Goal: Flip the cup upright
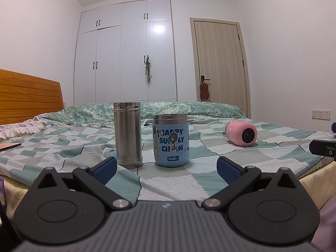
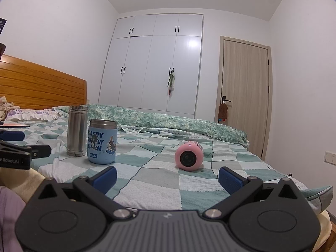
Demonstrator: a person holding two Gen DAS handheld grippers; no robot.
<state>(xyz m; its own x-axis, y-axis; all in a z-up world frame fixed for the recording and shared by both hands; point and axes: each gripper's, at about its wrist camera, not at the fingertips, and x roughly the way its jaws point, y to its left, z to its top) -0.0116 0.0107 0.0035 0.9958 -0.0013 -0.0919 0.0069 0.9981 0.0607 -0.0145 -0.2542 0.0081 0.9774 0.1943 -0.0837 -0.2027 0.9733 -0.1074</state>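
Note:
A pink cup (image 2: 189, 156) lies on its side on the checked bedsheet, its dark mouth facing me. It also shows in the left wrist view (image 1: 241, 133) at the right. My right gripper (image 2: 167, 178) is open and empty, a short way in front of the pink cup. My left gripper (image 1: 166, 169) is open and empty, just in front of a blue printed cup (image 1: 171, 140) and a tall steel flask (image 1: 127, 134), both standing upright.
The blue cup (image 2: 102, 144) and steel flask (image 2: 76, 130) stand left of the pink cup. A rumpled green quilt (image 2: 168, 121) lies behind. A wooden headboard (image 2: 42, 84) is at left, the bed's edge (image 2: 319, 193) at right. A flat pink thing (image 1: 9, 146) lies at far left.

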